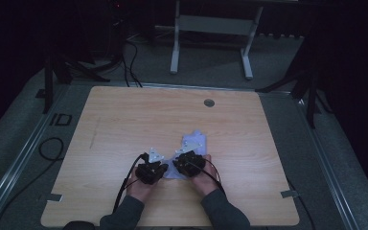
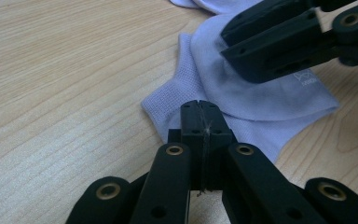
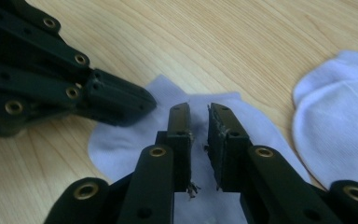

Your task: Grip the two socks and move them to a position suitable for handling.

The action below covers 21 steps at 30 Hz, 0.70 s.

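High view: light wooden table (image 1: pixel 124 124), dim room. Pale lilac fabric sock (image 1: pixel 193 142) lies near table's front centre. Left gripper (image 1: pixel 155 156) and right gripper (image 1: pixel 180 154) sit side by side at sock's near end, hands behind them.

Left gripper view: left gripper (image 2: pixel 200 112) jaws pressed fully together, tips at sock's (image 2: pixel 261 100) ribbed cuff edge; cannot tell if fabric is pinched. Right gripper's black arm overhangs sock.

Right gripper view: right gripper (image 3: pixel 199 114) jaws slightly parted, narrow gap, nothing held, poised over sock (image 3: pixel 121 144). Second pale lilac sock portion (image 3: pixel 335 135) lies just beside.
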Motion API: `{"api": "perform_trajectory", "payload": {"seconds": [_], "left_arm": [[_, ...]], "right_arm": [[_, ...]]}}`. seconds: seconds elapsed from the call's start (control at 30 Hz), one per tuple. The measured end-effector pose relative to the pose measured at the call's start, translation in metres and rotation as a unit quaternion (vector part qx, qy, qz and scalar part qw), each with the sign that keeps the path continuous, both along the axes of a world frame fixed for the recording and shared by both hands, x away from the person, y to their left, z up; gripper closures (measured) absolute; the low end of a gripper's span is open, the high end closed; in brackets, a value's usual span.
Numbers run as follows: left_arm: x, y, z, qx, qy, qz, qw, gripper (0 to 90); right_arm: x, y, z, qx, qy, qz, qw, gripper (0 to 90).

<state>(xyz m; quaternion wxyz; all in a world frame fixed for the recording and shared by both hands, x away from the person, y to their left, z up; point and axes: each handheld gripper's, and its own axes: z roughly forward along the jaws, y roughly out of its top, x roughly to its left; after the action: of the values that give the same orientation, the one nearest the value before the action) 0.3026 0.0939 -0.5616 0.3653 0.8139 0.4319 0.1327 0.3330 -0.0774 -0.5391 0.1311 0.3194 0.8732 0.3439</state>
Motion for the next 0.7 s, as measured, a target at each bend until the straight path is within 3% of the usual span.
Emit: {"api": "perform_trajectory", "payload": {"seconds": [0.17,0.27,0.33,0.43,0.47,0.5,0.57,0.7], "left_arm": [[0.0,0.0,0.0,-0.001,0.0,0.001,1.0,89.7],[0.0,0.0,0.0,0.0,-0.001,0.001,1.0,89.7],[0.0,0.0,0.0,0.002,-0.002,0.001,1.0,89.7],[0.0,0.0,0.0,0.003,-0.003,0.001,1.0,89.7],[-0.001,-0.001,0.0,0.003,-0.003,0.001,1.0,89.8],[-0.001,-0.001,0.0,0.003,-0.003,0.001,1.0,89.7],[-0.001,-0.001,0.0,0.003,-0.003,0.001,1.0,89.7],[0.0,0.0,0.0,0.0,-0.003,0.002,1.0,89.8]], "right_arm": [[0.005,0.006,-0.005,0.003,0.004,-0.001,1.0,73.2],[0.015,0.007,-0.013,0.015,0.029,-0.016,0.9993,70.7],[0.017,0.007,-0.014,0.019,0.032,-0.015,0.9992,70.5],[0.018,0.009,-0.013,0.007,0.031,-0.014,0.9994,75.2],[0.019,0.01,-0.013,-0.004,0.026,-0.012,0.9996,85.2],[0.019,0.01,-0.013,-0.004,0.026,-0.012,0.9996,85.2],[0.02,0.007,-0.011,0.004,0.031,-0.014,0.9994,87.9],[0.013,-0.002,-0.002,0.023,0.017,-0.02,0.9994,87.9]]}}
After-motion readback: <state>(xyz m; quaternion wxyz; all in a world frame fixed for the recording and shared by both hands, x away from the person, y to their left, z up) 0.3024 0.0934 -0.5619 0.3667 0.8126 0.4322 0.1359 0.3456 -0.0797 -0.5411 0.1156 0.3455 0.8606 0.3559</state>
